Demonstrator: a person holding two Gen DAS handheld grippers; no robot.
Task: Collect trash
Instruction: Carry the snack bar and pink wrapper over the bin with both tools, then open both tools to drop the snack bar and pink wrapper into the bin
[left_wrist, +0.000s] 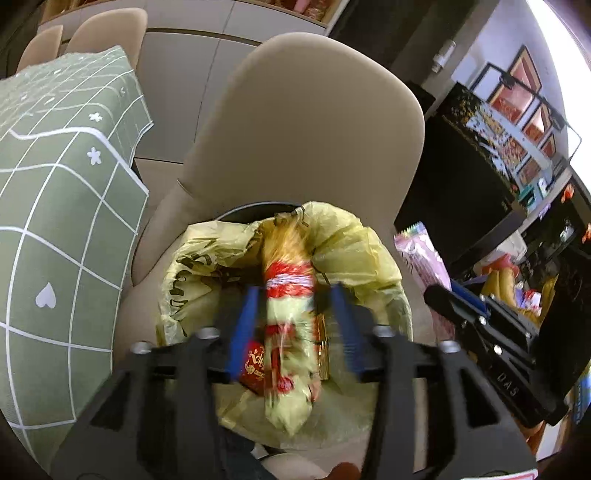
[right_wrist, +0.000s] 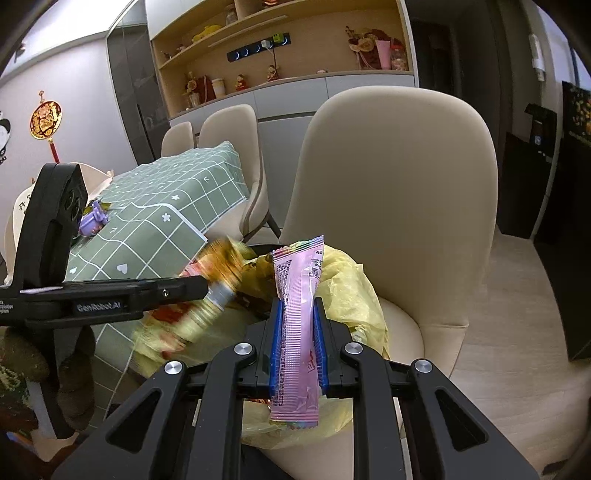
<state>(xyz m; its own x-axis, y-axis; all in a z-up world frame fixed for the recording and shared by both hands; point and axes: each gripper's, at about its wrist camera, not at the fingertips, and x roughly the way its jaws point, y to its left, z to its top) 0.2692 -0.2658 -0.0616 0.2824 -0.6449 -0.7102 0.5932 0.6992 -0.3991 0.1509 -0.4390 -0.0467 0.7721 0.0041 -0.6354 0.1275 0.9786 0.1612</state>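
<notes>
A: Bin sits on chair seat, chair back behind it. Liner folded over the rim.

B: Table?

A: Left of the chair, cloth hanging over its edge. Two more chairs far behind it.

B: Wrappers?

A: Snack bag over the bin mouth, between the left gripper's fingers, not touching them. Sachet right of the bin, upright in the right gripper. Shelves along the far wall.
</notes>
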